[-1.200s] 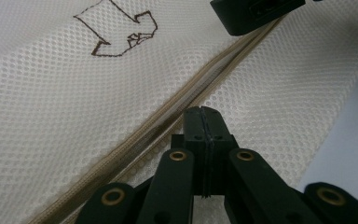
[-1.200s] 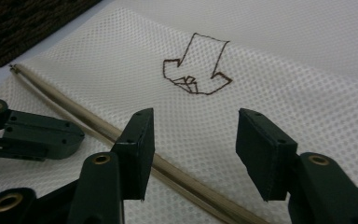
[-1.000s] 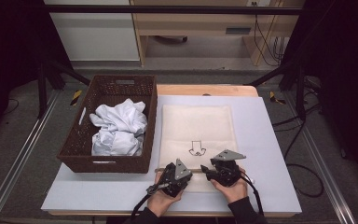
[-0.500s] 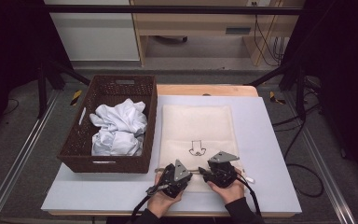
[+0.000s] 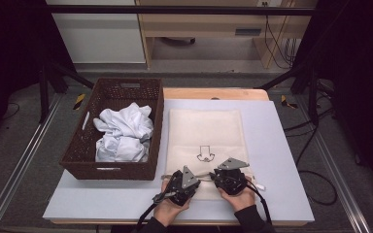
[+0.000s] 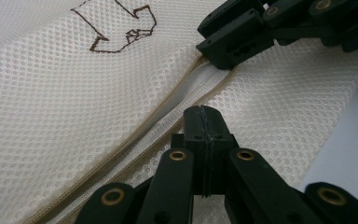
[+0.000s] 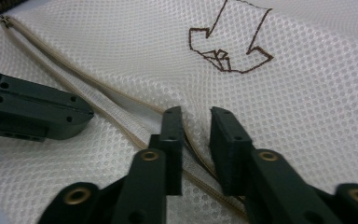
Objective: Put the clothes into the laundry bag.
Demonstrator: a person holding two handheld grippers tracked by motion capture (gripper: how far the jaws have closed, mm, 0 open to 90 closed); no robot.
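A cream mesh bag (image 5: pixel 206 131) with a stitched brown shirt outline (image 7: pixel 228 51) lies flat on the table, its zipper (image 6: pixel 168 102) running along the near edge and parted a little. My left gripper (image 6: pixel 200 116) is shut, its tip pinching the mesh at the zipper's near edge. It lies at the bag's near edge (image 5: pixel 200 178). My right gripper (image 7: pixel 196 116) faces it from the right (image 5: pixel 212 175). Its jaws have just been closing and still stand apart, with the zipper's far edge and a fold of mesh between them.
A dark wicker basket (image 5: pixel 111 87) holding crumpled white cloth (image 5: pixel 124 133) stands left of the bag. The pale table top (image 5: pixel 272 160) has bare room right of the bag. A person's hands (image 5: pixel 238 199) reach in from the front edge.
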